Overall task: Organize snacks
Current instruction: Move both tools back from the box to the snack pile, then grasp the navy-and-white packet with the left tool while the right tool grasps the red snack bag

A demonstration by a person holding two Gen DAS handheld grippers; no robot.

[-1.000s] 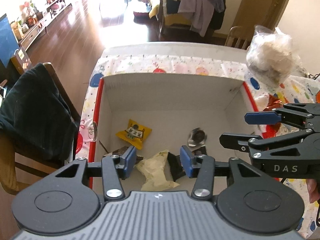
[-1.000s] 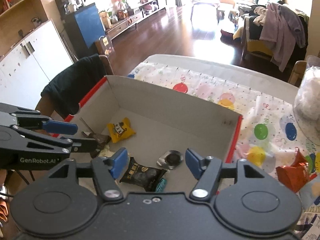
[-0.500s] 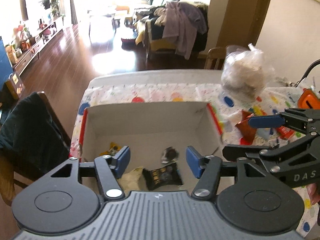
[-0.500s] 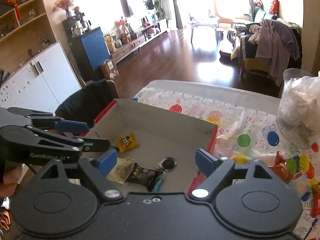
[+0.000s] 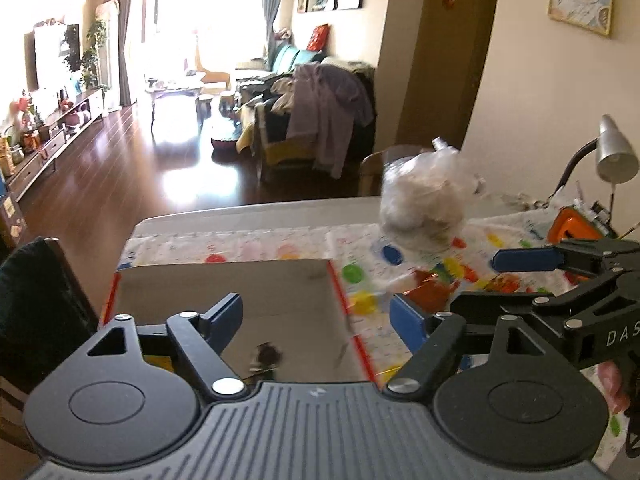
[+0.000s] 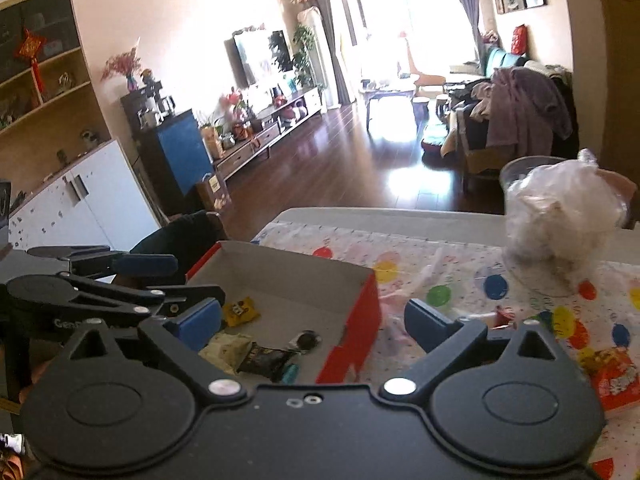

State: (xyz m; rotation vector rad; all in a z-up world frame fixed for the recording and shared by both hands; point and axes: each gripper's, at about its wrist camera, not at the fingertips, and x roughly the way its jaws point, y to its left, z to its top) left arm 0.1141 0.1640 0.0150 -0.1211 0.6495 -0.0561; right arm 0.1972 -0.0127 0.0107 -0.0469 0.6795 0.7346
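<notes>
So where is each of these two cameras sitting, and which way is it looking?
Left wrist: rides on the left tongs, looking along them over the cardboard box and dotted tablecloth toward the living room; the right tongs show beside them.
Right wrist: rides on the right tongs, facing the same way; the left tongs show beside them.
Shared: box, tablecloth, clear plastic bag. Both tongs are opening, with nothing between their tips.

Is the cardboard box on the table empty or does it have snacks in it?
Not empty. The box holds a yellow packet, a pale wrapper, a black packet and a round foil piece.
</notes>
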